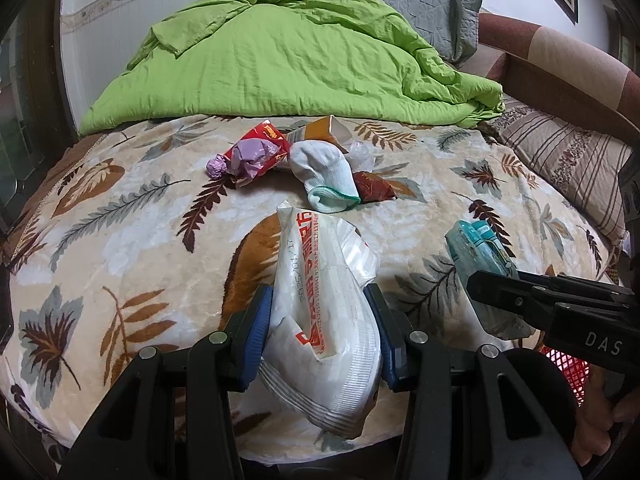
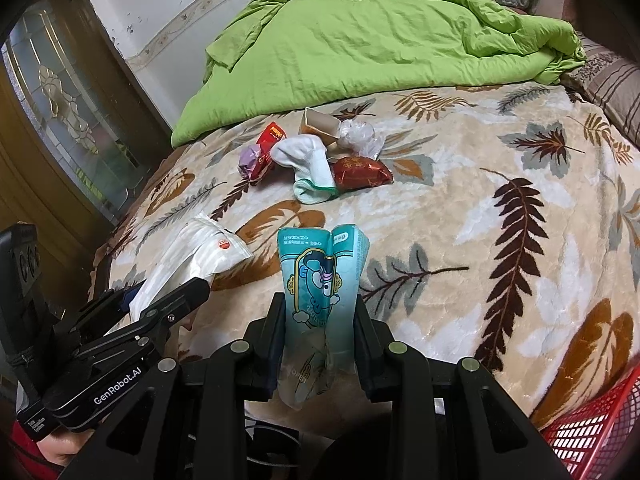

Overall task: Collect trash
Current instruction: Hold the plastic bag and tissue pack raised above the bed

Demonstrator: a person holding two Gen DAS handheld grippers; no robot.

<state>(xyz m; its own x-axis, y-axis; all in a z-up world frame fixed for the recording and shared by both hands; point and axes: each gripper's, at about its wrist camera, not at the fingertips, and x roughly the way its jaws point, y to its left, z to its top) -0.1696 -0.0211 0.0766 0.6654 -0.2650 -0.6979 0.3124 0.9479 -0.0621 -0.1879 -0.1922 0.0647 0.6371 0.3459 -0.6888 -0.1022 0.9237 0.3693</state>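
The left hand-held gripper clamps a white wrapper; the right hand-held gripper clamps a teal packet. Both hang above the bed, where more trash lies around a sock.

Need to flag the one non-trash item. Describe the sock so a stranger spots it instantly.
On the leaf-patterned blanket, below the green quilt, lies a small heap of litter. The sock lies in its middle: soft white fabric with a mint-green cuff, among shiny wrappers and a cardboard box.
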